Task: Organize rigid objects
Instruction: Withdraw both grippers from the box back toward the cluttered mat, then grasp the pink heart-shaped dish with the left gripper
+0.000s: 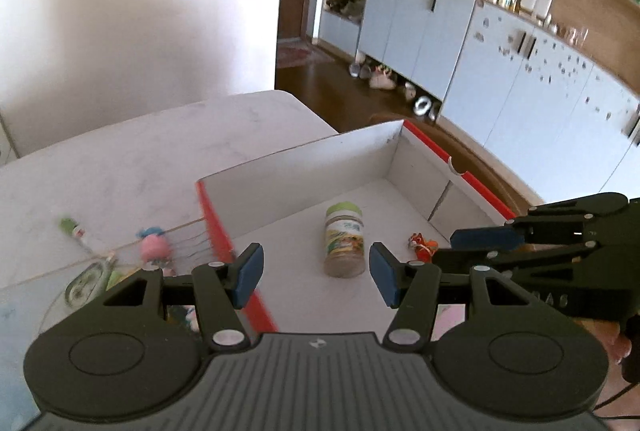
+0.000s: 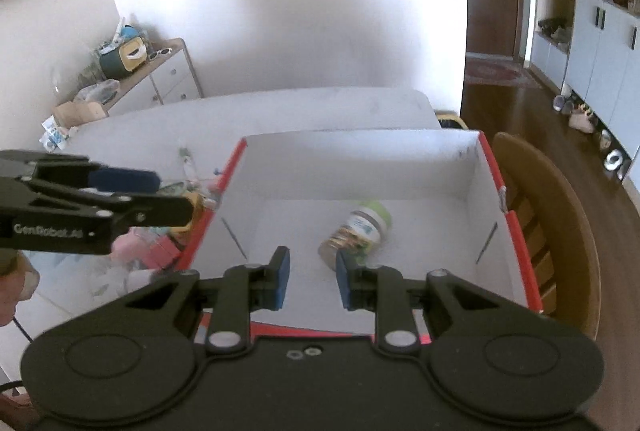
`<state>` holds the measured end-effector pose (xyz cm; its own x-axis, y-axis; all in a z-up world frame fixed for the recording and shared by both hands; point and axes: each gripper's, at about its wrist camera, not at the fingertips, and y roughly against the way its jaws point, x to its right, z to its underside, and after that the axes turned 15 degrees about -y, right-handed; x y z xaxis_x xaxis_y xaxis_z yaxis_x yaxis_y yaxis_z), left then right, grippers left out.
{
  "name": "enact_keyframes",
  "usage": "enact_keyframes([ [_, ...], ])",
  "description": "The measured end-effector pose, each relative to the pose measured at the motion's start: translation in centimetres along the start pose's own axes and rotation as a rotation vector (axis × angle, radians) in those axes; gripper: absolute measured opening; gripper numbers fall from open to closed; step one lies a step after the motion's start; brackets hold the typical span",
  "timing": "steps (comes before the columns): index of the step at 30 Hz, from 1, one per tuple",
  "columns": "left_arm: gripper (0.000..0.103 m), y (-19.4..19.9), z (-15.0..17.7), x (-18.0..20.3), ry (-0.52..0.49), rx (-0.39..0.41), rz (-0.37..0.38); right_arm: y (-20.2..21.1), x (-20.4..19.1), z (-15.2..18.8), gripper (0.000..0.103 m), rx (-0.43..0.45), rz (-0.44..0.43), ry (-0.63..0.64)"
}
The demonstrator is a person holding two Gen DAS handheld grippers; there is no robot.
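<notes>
Two things sit inside the red-rimmed white box [image 2: 478, 171] on the table [image 1: 120, 159]: a jar [image 1: 344, 241] lying mid-floor, a small orange toy [image 1: 422, 246] beside it. Left tongs [image 1: 316, 277] and right tongs [image 2: 312, 277] hover above the box, spread, pinching nothing.

The jar [image 1: 344, 240] lies in the box [image 1: 304, 167] on the table [image 1: 120, 159], with small toys [image 1: 154, 246] left of the box.
</notes>
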<state>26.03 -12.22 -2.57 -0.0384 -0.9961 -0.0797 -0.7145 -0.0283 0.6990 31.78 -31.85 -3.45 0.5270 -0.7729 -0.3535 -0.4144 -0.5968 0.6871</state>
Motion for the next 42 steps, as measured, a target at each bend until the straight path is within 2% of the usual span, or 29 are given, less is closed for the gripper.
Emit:
enact_keyframes([
  [1,0.058,0.7,0.5,-0.4,0.005,0.010,-0.002,0.2,-0.5,0.2,0.026,0.008,0.002,0.005],
  [2,0.058,1.4,1.2,-0.9,0.014,0.018,-0.008,0.3,-1.0,0.4,0.031,0.017,0.004,0.010],
  [4,0.065,2.5,2.2,-1.9,0.024,0.030,-0.019,0.4,-2.2,0.8,0.048,0.034,0.007,0.017],
  [5,0.066,3.1,2.8,-2.4,0.031,0.036,-0.030,0.6,-2.7,1.1,0.063,0.048,0.011,0.017],
  [6,0.066,3.7,3.5,-3.0,0.036,0.041,-0.041,0.7,-3.2,1.4,0.068,0.063,0.015,0.015],
  [10,0.066,5.2,5.6,-4.9,0.036,0.047,-0.073,0.6,-5.0,2.3,0.070,0.068,0.017,-0.004],
  [12,0.068,6.0,6.8,-6.1,0.043,0.048,-0.076,0.5,-6.0,2.9,0.076,0.072,0.019,-0.022],
  [14,0.076,6.5,8.0,-7.3,0.055,0.048,-0.070,0.4,-7.0,3.4,0.080,0.076,0.015,-0.032],
  [19,0.078,7.6,10.4,-10.3,0.068,0.059,-0.051,-0.1,-9.6,4.6,0.089,0.084,0.007,-0.061],
  [21,0.081,7.9,11.4,-11.4,0.079,0.061,-0.039,-0.5,-10.6,5.0,0.096,0.085,0.004,-0.063],
  [27,0.083,7.4,13.8,-14.1,0.089,0.061,-0.007,-2.1,-13.8,6.5,0.100,0.062,-0.004,-0.052],
  [33,0.083,5.4,15.9,-16.1,0.090,0.019,-0.036,-4.8,-16.8,8.0,0.100,0.010,0.021,-0.035],
  [42,0.083,1.6,18.4,-17.9,0.074,-0.034,-0.030,-8.9,-19.0,9.9,0.100,-0.074,0.081,0.033],
])
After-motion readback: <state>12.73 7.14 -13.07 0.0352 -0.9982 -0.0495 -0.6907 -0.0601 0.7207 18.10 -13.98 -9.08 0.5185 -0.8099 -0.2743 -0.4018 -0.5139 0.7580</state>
